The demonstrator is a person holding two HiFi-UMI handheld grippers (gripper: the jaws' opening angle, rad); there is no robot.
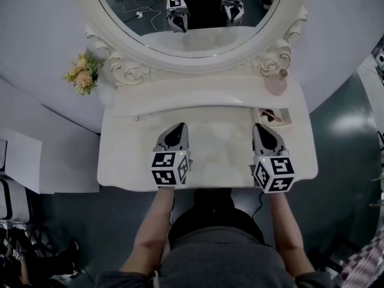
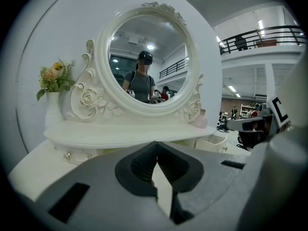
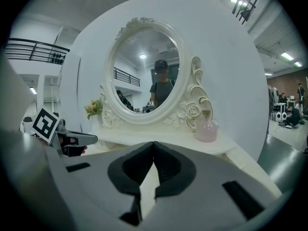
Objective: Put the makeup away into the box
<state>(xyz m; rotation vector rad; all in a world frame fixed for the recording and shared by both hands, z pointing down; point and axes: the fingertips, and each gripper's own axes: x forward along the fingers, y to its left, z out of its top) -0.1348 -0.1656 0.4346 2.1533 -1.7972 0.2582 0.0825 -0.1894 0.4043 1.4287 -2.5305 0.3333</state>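
Observation:
A small open white box (image 1: 288,123) is set at the right end of the white vanity table (image 1: 219,152); a red and dark makeup item (image 1: 269,114) lies inside it. My left gripper (image 1: 178,127) hovers over the middle of the tabletop, its jaws shut with nothing between them (image 2: 156,143). My right gripper (image 1: 259,127) sits just in front of the box's near left corner, also shut and empty (image 3: 154,143). The left gripper view shows the box (image 2: 212,143) low at the right. No loose makeup shows on the tabletop.
An oval mirror (image 1: 192,11) in an ornate frame rises behind a raised shelf (image 1: 198,92). A pink bottle (image 1: 277,83) stands on the shelf's right end and a vase of flowers (image 1: 84,74) at its left. The table's front edge runs just under both grippers.

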